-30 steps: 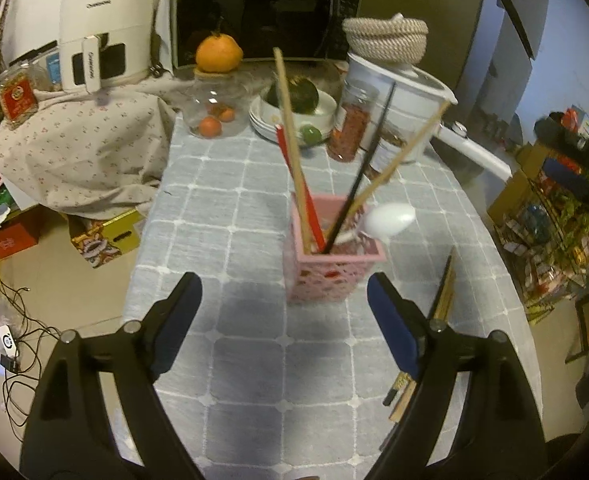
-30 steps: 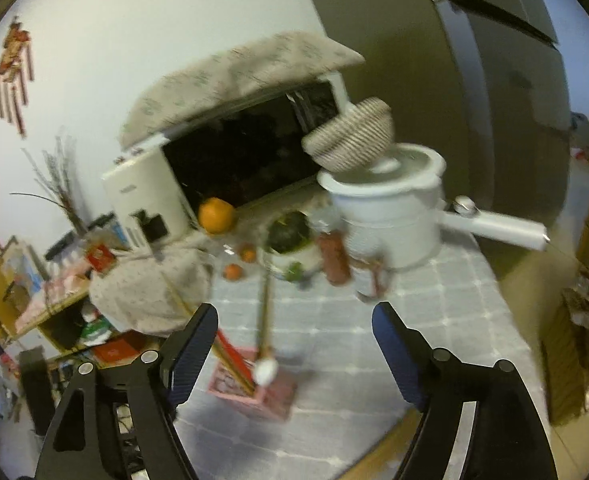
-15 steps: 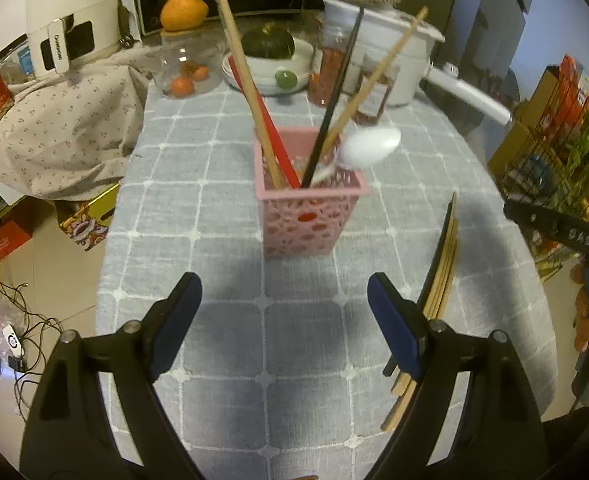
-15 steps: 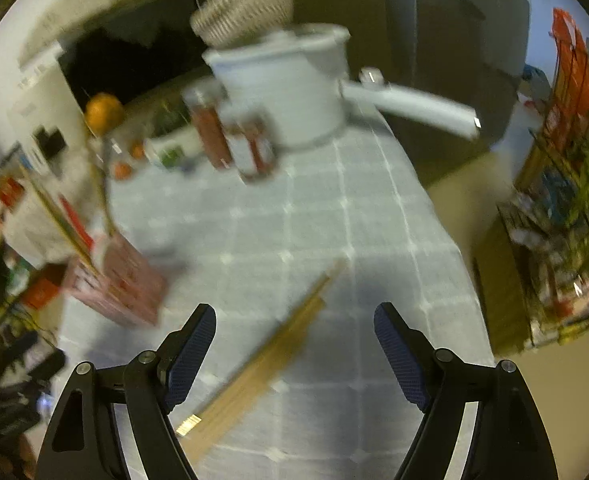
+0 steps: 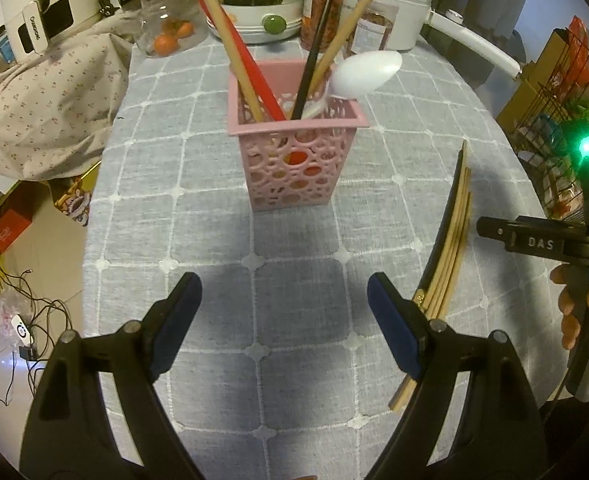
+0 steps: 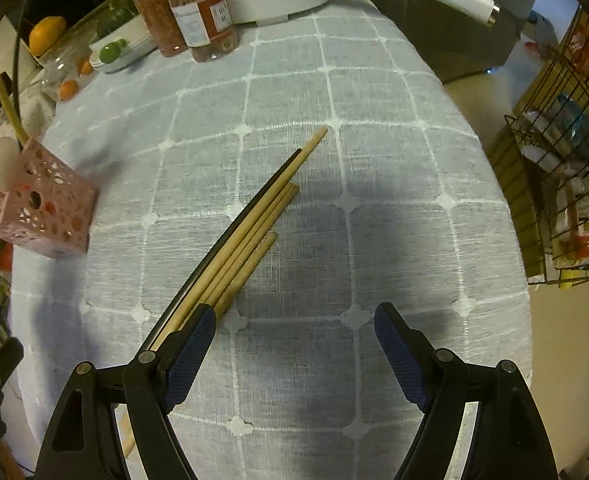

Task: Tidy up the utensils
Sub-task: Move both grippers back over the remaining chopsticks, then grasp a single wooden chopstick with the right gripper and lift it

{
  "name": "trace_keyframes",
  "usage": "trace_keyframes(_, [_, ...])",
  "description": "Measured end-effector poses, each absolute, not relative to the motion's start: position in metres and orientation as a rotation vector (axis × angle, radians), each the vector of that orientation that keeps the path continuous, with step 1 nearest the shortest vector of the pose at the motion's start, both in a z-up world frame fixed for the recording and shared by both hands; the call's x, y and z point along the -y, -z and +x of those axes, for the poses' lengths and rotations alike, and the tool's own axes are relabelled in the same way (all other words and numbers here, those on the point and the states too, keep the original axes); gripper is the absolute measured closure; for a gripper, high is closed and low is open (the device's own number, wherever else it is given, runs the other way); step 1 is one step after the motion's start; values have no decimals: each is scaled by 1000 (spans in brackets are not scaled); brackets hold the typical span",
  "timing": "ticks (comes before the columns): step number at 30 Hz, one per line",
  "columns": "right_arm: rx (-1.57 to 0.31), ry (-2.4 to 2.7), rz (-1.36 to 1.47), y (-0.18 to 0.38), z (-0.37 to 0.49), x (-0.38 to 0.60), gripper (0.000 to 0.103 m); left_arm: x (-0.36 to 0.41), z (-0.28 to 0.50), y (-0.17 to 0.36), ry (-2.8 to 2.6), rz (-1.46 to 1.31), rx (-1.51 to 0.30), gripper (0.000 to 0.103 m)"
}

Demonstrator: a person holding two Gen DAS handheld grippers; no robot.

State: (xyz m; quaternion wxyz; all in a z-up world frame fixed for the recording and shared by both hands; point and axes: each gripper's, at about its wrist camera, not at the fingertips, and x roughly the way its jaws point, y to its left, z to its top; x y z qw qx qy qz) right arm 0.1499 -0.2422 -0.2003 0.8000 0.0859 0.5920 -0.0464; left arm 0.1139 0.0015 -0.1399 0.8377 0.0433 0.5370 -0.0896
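1. Right wrist view, nearest first: my right fingers (image 6: 294, 350) stand spread wide with nothing between them, pointing steeply down at the gray checked surface (image 6: 394, 184). The left pad (image 6: 192, 346) sits just over the near part of the loose chopsticks (image 6: 250, 228); the bundle itself lies outside the gap, to its left.
2. The bundle is three pale wooden sticks and one black one, lying side by side and touching, tips staggered, running away up and to the right.
3. I judge them light, stiff and smooth, so they will roll apart or scissor if pinched off-center. I would shift left to straddle them, then close across all four near mid-length, flat against the cloth.
4. Left wrist view: my left fingers (image 5: 284, 312) are likewise released and empty, tilted down over bare cloth, with the same bundle just beside the right pad (image 5: 394, 332).
5. Beyond stands the pink perforated holder (image 5: 294, 164), upright, already carrying chopsticks and a white spoon (image 5: 364, 74). It looks light and tippable, so steadying it may help.
6. Farthest back: jars, a white pot, a bowl with a dark squash.
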Motion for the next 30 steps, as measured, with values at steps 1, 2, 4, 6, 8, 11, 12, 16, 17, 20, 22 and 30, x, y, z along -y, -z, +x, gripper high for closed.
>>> trace_keyframes(1, [-1274, 104, 181, 203, 151, 242, 20, -1, 114, 140, 191, 91, -1138, 18])
trace_keyframes(2, [-1279, 106, 179, 204, 152, 241, 20, -1, 114, 140, 191, 90, -1140, 18])
trace_keyframes(4, [-1286, 107, 177, 206, 154, 238, 20, -1, 115, 141, 193, 87, -1144, 18])
trace_keyframes(6, [-1297, 106, 177, 210, 154, 236, 20, -1, 115, 141, 193, 85, -1146, 18])
trace_keyframes(8, [-1302, 108, 176, 212, 156, 233, 20, -2, 115, 141, 194, 82, -1148, 18])
trace_keyframes(11, [-1295, 112, 171, 213, 157, 229, 20, -2, 115, 141, 196, 79, -1150, 18])
trace_keyframes(12, [-1294, 115, 170, 213, 157, 228, 20, -2, 115, 141, 196, 79, -1150, 18])
trace_keyframes(16, [-1294, 123, 168, 213, 160, 224, 20, -3, 115, 141, 197, 77, -1152, 18])
trace_keyframes(17, [-1295, 127, 159, 213, 160, 222, 20, -2, 115, 141, 197, 76, -1152, 18])
trace_keyframes(20, [-1310, 146, 141, 212, 163, 219, 20, -2, 114, 141, 198, 76, -1153, 18])
trace_keyframes(22, [-1322, 157, 139, 211, 163, 216, 21, -2, 114, 142, 199, 77, -1154, 18])
trace_keyframes(30, [-1337, 152, 144, 210, 164, 203, 22, 1, 112, 143, 206, 82, -1158, 18])
